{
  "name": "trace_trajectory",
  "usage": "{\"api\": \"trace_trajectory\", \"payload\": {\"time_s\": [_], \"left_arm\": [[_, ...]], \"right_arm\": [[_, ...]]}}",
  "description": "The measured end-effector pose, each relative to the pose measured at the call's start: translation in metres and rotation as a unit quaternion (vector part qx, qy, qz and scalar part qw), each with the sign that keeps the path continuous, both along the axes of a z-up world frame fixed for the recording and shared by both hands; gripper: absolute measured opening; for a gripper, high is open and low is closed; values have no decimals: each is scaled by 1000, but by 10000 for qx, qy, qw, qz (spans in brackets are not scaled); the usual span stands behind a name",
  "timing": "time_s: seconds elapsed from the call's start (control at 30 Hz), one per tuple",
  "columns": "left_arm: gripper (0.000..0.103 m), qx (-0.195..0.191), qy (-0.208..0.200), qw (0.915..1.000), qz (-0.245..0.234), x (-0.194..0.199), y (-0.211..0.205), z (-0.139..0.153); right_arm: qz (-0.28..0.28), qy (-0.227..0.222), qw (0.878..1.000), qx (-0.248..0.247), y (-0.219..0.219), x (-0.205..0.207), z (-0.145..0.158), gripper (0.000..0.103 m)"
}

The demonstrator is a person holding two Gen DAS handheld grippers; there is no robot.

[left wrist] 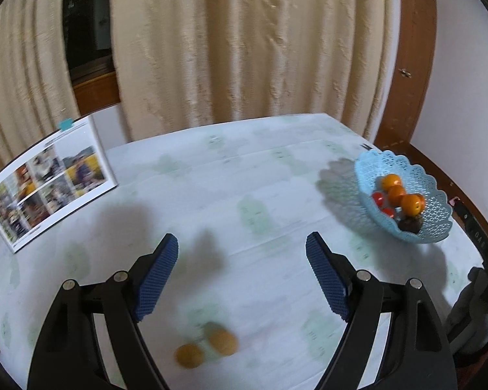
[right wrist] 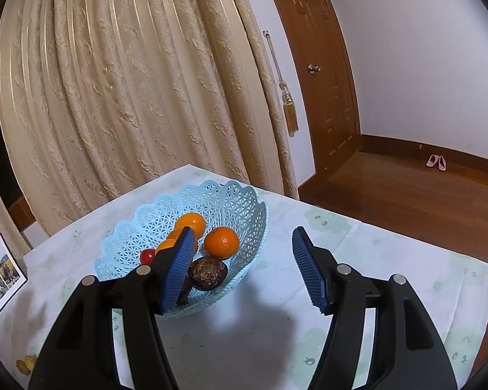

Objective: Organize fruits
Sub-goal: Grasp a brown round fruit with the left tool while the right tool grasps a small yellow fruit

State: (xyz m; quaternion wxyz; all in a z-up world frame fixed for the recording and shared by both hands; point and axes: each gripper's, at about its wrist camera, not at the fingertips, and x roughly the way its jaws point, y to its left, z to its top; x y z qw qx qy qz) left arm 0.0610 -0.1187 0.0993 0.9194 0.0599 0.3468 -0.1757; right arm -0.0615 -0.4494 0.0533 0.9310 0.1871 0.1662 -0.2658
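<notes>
A light blue lattice basket [left wrist: 432, 195] [right wrist: 231, 204] stands on the table at the right. It holds oranges [right wrist: 221, 242], small red tomatoes [right wrist: 147, 255] and a dark brown passion fruit [right wrist: 208, 273]. Two small yellow-orange fruits [left wrist: 223, 341] [left wrist: 188, 356] lie on the tablecloth just below my left gripper [left wrist: 242, 243], which is open and empty. My right gripper [right wrist: 242, 235] is open and empty, hovering just in front of the basket, its left finger over the rim.
A propped photo sheet [left wrist: 52, 178] stands at the table's far left. Cream curtains [left wrist: 244, 48] hang behind the table. A wooden door [right wrist: 322, 74] and wooden floor lie to the right. The table edge [left wrist: 471, 237] is close to the basket.
</notes>
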Motion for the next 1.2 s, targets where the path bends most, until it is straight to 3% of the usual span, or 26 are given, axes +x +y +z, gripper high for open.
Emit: {"api": "trace_trajectory", "payload": {"time_s": [0.47,0.63,0.77,0.9,1.07,1.2], "left_arm": [[80,-61,437,9982,396,-16,64,-40],[70,-82,659,9971,376,-22,75,-56],[64,-62,787,9965,263,-27,76,-69],[53,-62,932,9955,182,-29,76,-79],[49,-91,1022,9947,93,-29,75,-87],[40,-90,1044,9945,71,-29,73,-93]], "right_arm": [[616,122,9978,-229,42,5,10,64],[1239,233,9919,-169,67,15,13,64],[1895,432,9809,-94,94,26,12,64],[2655,628,9620,-49,124,34,11,64],[3243,819,9422,195,151,43,6,64],[3582,979,9271,508,167,53,2,64]]}}
